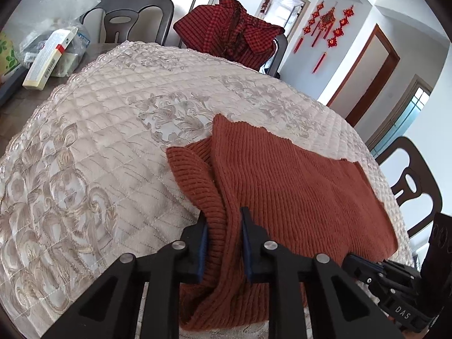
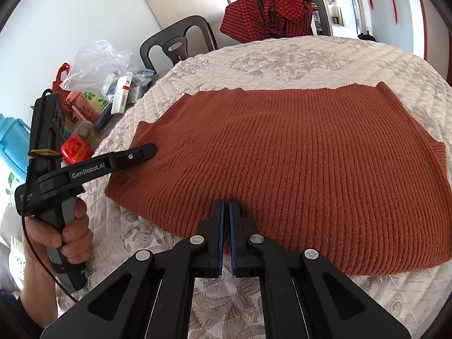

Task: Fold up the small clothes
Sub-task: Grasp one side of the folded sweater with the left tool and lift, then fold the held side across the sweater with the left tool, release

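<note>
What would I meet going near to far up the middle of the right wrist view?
Right gripper → rust knit sweater → quilted table cover → red checked garment draped on a chair.

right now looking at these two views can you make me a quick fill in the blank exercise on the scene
1. The knitted sweater lying on the quilted table cover is ____ in colour.
2. The left gripper has a bunched fold of the ____ between its pads.
3. The right gripper rests at the sweater's near edge with its jaws ____.
4. The red checked garment hangs over a ____.

Missing words: rust brown; sweater; shut; chair
</note>
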